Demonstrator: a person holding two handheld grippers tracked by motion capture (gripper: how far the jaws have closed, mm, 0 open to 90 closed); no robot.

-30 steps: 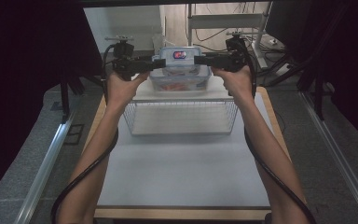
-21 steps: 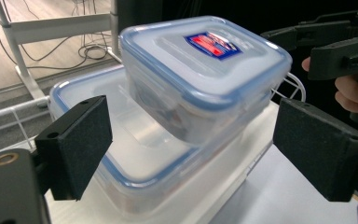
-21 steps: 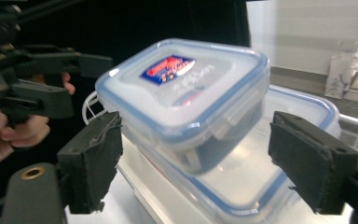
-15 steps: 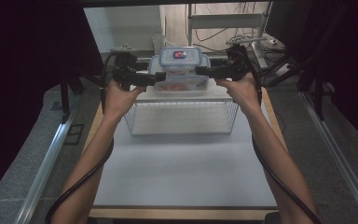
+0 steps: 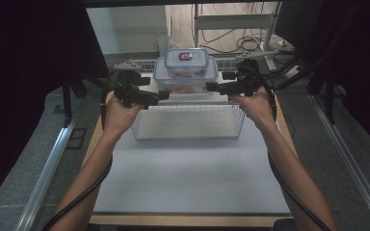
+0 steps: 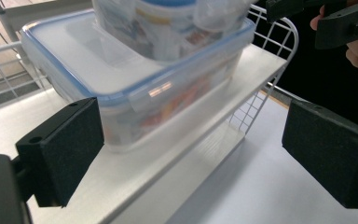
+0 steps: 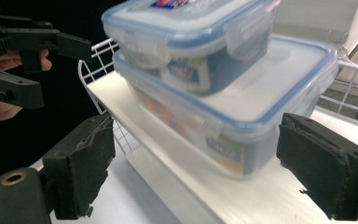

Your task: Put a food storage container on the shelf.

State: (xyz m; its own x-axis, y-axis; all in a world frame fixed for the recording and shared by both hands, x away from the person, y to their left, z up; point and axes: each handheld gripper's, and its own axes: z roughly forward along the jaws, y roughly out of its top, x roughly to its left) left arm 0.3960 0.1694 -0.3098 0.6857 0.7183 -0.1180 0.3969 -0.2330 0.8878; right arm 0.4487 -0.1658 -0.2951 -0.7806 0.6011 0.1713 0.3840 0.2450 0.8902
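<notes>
I am holding both tongs, left [image 5: 163,95] and right [image 5: 212,86], spread wide beside the stacked containers [image 5: 186,72] sitting on the wire rack's shelf [image 6: 214,112]; next, I judge, closing in evenly.

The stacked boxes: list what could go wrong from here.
1. The small box merely rests on the big box, so a nudge from either side could slide it off.
2. The big box sits near the front edge of the shelf, with both grippers, left and right, open beside it; an uneven squeeze might push the stack off the edge.
3. The wire rack stands close below; a lowered jaw may snag it.
</notes>
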